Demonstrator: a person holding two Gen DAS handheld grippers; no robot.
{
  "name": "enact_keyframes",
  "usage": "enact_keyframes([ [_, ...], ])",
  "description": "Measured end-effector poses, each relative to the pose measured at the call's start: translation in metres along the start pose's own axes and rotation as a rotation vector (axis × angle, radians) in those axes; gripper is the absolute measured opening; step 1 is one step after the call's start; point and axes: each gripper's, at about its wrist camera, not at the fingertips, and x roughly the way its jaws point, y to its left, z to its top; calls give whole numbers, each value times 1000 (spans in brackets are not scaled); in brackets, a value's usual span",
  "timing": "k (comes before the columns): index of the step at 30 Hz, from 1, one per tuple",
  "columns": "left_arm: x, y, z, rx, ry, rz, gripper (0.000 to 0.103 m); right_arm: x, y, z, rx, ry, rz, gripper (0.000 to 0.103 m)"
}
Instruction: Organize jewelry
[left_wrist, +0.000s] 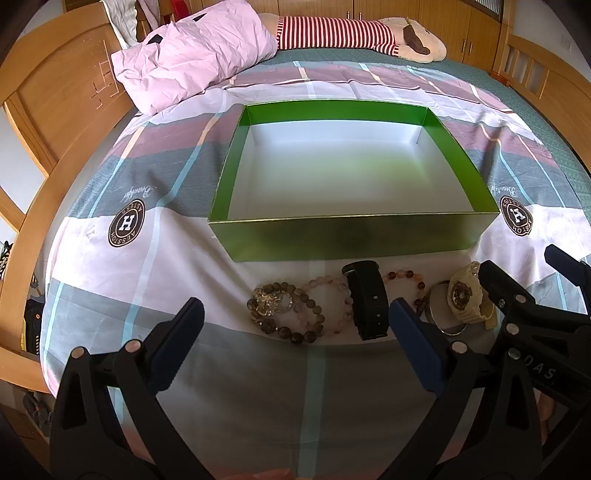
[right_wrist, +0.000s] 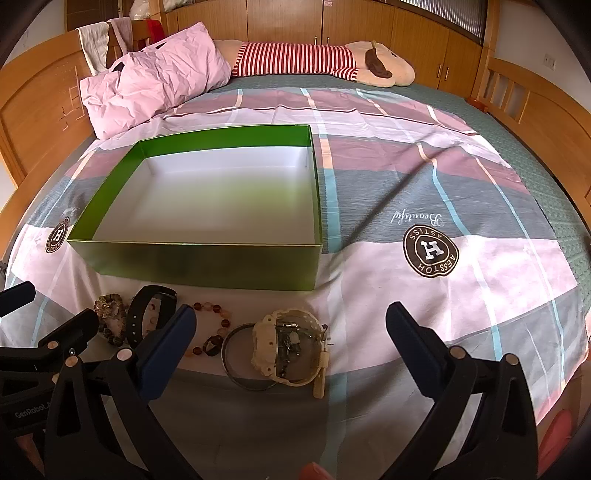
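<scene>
Hovering wide open and empty, left gripper (left_wrist: 295, 325) and right gripper (right_wrist: 291, 332); risking snagging overlapped bracelets (left_wrist: 295, 314), dragging several short of green box (left_wrist: 351, 236).

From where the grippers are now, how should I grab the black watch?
Take the black watch by its strap loop, one finger inside and one outside, coming from above with the left gripper, which is open and nearest. The band stands curled on its edge, so the loop offers a thin wall to pinch. Beaded bracelets crowd its left side.
</scene>
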Motion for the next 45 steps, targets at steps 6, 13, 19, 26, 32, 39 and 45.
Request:
enact_keyframes([
  [6,3,-2,-1,7,12,4,101,-4,-4,5,-5,-20,-1,102],
  [13,10,-8,-1,24,35,12,101,-13,-21,17,19,-41,-5,102],
  [19,14,-10,-2,28,47,12,101,-9,-18,12,4,-16,17,102],
  [26,22,-1,2,7,68,5,101,-5,-21,11,11,4,-17,76],
  [32,35,31,1,-110,130,-14,94,6,-32,10,40,96,88,70],
  [39,46,31,-2,-130,176,-55,91,31,1,-9,-78,226,113,70],
  [45,37,17,-1,-84,130,-62,91,40,9,-22,-74,287,187,20],
])
